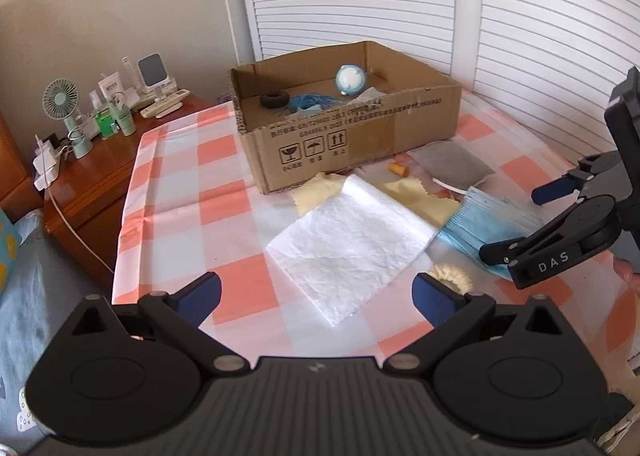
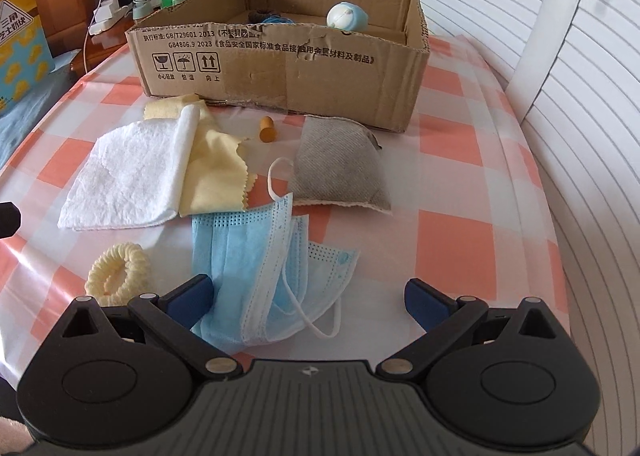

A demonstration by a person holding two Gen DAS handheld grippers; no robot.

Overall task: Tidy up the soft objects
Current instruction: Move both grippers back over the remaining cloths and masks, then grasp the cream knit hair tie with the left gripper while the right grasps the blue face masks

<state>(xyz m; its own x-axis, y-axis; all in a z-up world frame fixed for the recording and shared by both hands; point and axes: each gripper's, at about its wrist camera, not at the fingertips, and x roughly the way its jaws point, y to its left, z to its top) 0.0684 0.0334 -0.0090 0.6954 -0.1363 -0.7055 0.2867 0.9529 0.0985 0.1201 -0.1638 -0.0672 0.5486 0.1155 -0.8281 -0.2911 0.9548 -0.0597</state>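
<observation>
Checked tablecloth [image 2: 448,128] underneath; cardboard box [image 2: 320,72] at the far side, holding a blue-white plush ball [image 2: 346,16]. In front of it, white towel [image 2: 128,172] overlapping yellow cloth [image 2: 216,176], grey pouch [image 2: 340,168], blue face masks [image 2: 248,256], cream scrunchie [image 2: 120,272], small orange cylinder [image 2: 267,129]. Left gripper [image 1: 316,296] spread wide, empty; right gripper [image 2: 308,296] likewise, above the masks.
</observation>
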